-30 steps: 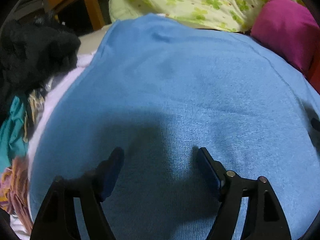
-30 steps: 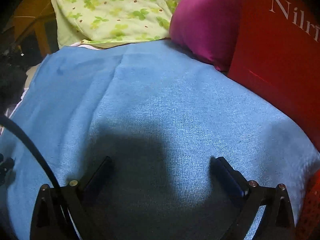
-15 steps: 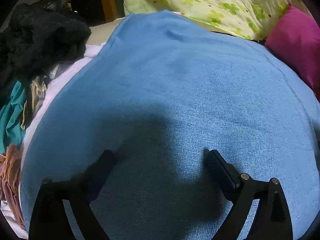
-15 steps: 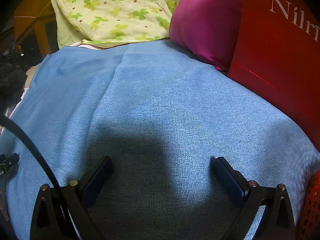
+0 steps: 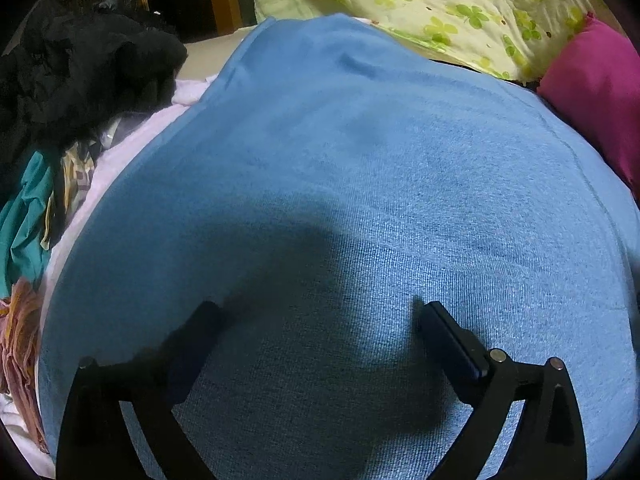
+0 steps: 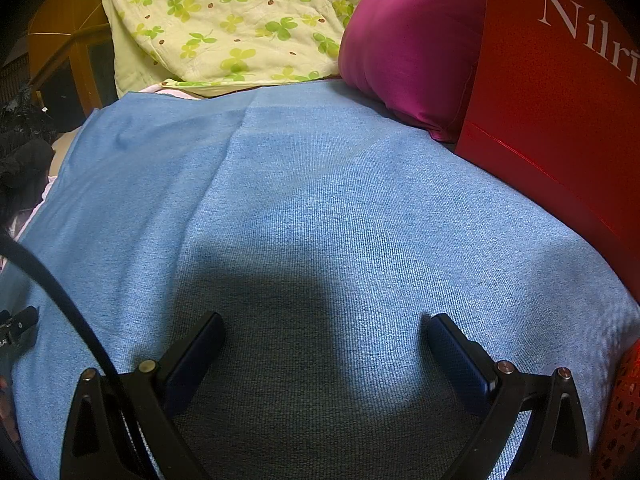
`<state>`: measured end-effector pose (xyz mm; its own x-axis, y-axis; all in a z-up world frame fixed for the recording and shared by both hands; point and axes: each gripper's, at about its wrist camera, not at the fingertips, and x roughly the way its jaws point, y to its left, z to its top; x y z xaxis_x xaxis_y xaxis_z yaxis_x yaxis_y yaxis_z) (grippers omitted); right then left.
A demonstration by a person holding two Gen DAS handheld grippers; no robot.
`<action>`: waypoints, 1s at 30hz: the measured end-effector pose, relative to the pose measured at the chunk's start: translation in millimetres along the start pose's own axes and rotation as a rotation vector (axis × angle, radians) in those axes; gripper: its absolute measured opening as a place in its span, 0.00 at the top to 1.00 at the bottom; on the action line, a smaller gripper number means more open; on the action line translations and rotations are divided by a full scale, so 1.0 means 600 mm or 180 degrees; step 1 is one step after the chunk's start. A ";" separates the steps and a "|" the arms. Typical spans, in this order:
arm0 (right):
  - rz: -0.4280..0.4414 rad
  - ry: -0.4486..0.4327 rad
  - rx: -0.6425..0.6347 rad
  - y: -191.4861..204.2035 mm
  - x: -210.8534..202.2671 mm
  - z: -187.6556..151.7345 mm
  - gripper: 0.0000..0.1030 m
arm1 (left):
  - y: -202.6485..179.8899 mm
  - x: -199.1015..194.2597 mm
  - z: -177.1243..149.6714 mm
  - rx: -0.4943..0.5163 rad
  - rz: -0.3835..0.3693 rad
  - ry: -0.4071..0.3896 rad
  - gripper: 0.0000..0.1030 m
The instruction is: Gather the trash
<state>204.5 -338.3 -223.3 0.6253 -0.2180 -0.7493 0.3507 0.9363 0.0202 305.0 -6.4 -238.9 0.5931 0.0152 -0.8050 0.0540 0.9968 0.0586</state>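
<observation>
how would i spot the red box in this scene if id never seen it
Start at the big blue blanket spread across the bed. Follow its right edge to the magenta pillow; the red box stands right beside it. Among the soft bedding it alone has flat, stiff sides, with white lettering starting "Nilri".

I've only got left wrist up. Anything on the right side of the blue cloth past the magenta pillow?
Observer: Yes. In the right wrist view a red box with white lettering stands beside the magenta pillow, at the edge of the blue cloth.
Operator: Right gripper holding anything?
Observer: No. The right gripper is open, with only bare cloth between its fingers.
Operator: Any trash over there?
Observer: None visible on the cloth. An orange mesh basket peeks in at the lower right corner.
</observation>
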 end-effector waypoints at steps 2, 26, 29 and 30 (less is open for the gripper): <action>0.0000 -0.0001 -0.0001 0.000 0.000 0.000 0.00 | 0.000 0.001 0.001 0.0001 0.0007 0.0011 0.02; 0.0001 -0.0002 -0.0001 0.000 0.000 0.000 0.00 | -0.007 -0.004 -0.007 0.0135 -0.0135 0.0065 0.01; 0.0001 -0.0001 0.0001 0.000 0.000 0.000 0.00 | -0.008 -0.003 -0.009 0.0148 -0.0131 0.0032 0.01; 0.0001 -0.0002 0.0000 0.000 0.000 0.000 0.00 | -0.009 -0.003 -0.010 0.0150 -0.0126 0.0022 0.00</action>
<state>204.3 -338.2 -223.3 0.6257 -0.2179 -0.7490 0.3506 0.9363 0.0205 298.5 -11.3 -241.1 0.5842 -0.0235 -0.8113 0.1152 0.9919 0.0543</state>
